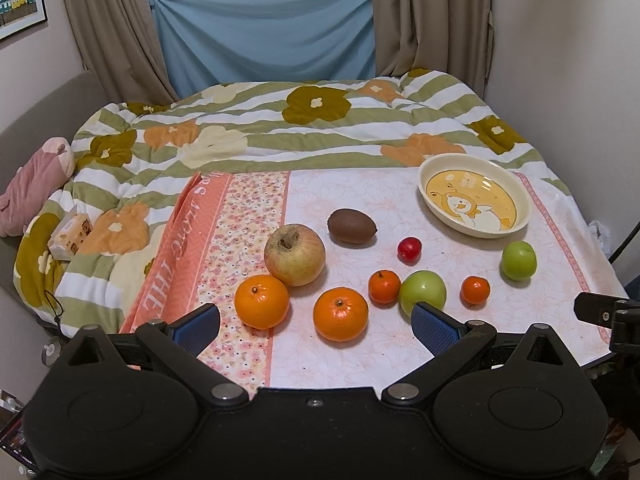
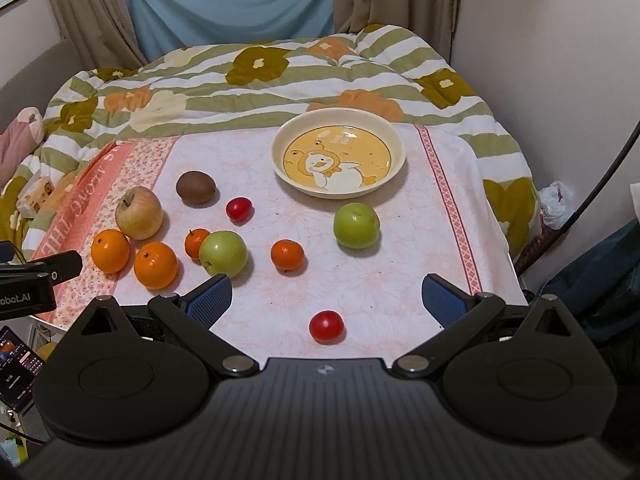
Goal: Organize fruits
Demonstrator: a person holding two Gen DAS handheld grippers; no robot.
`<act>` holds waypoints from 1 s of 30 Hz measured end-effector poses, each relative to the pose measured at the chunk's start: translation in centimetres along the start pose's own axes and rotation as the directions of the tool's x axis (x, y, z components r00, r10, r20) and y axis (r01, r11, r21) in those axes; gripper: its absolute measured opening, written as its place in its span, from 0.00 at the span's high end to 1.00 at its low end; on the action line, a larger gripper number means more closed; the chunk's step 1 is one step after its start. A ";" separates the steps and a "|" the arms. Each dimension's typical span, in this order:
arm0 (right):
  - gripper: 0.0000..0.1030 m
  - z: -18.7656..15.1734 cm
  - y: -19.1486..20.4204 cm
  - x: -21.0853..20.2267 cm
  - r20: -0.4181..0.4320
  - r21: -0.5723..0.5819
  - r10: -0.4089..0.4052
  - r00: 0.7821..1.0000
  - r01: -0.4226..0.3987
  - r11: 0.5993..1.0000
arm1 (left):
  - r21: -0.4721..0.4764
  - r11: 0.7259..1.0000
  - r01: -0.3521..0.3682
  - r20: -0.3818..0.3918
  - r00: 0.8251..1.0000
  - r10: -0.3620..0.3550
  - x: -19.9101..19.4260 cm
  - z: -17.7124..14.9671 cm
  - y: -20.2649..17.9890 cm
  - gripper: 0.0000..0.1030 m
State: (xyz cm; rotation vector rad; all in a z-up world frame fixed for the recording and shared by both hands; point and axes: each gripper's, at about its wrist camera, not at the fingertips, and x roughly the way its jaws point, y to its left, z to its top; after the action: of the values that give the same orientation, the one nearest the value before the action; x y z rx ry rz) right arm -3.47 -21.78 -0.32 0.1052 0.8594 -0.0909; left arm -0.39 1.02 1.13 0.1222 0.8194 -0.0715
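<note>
- The bed (image 2: pixel 280 64) carried everything: a striped floral quilt (image 1: pixel 280 120) lay over its far half and a pink patterned cloth (image 2: pixel 360 280) covered the near half, so the surface was soft rather than a firm bench.
- The plate (image 2: pixel 280 148), cream with a yellow duck picture, sat empty at the far right of the cloth.
- The left hand-held gripper (image 1: pixel 316 322) and the right hand-held gripper (image 2: pixel 327 294) both hung over the near edge with jaws wide apart, holding nothing.
- The apple (image 1: pixel 295 255) lay at the left, touching one of two large oranges (image 1: pixel 262 301) near it; the kiwi (image 1: pixel 352 226) sat just beyond.
- Two green fruits lay apart, one (image 2: pixel 223 253) mid-cloth against a small mandarin (image 2: pixel 196 242), the other (image 2: pixel 356 225) just near the plate.
- A second small mandarin (image 2: pixel 287 255) sat alone in the middle.
- Two red cherry-sized fruits were smallest: one (image 2: pixel 239 209) near the kiwi, one (image 2: pixel 327 327) right between the right gripper's fingers.
- Judgement: no fruit was yet placed, and the near red fruit looked the likely first pick (it was small and round, so a centred, gentle close would suit, since soft bedding could let it roll).
- The room was small, with beige curtains (image 1: pixel 112 28), a blue sheet (image 1: pixel 264 32) over the window and pale walls.
</note>
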 end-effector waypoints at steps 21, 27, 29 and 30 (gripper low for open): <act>0.00 -2.5 4.9 4.4 0.035 -0.073 0.089 0.995 -0.086 0.994 | 0.134 0.991 -0.009 0.013 1.000 0.008 4.4 -2.3 4.4 0.00; 0.00 -3.1 9.8 6.7 0.014 -0.061 0.110 0.994 -0.109 0.992 | 0.205 0.976 0.079 -0.011 0.997 -0.078 7.2 -2.6 7.9 0.00; 0.00 -3.5 11.2 7.5 0.013 -0.060 0.120 0.993 -0.119 0.991 | 0.212 0.966 0.149 -0.042 0.989 -0.143 8.4 -2.5 8.9 0.00; 0.00 -3.7 11.9 7.9 0.013 -0.062 0.127 0.992 -0.126 0.990 | 0.222 0.961 0.167 -0.050 0.986 -0.160 9.0 -2.4 9.4 0.00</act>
State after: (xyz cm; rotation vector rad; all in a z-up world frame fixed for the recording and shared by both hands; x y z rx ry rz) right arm 0.36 -9.83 -8.09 0.1011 0.8358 0.0538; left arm 5.04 10.48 -6.35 0.2707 0.8506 -0.3199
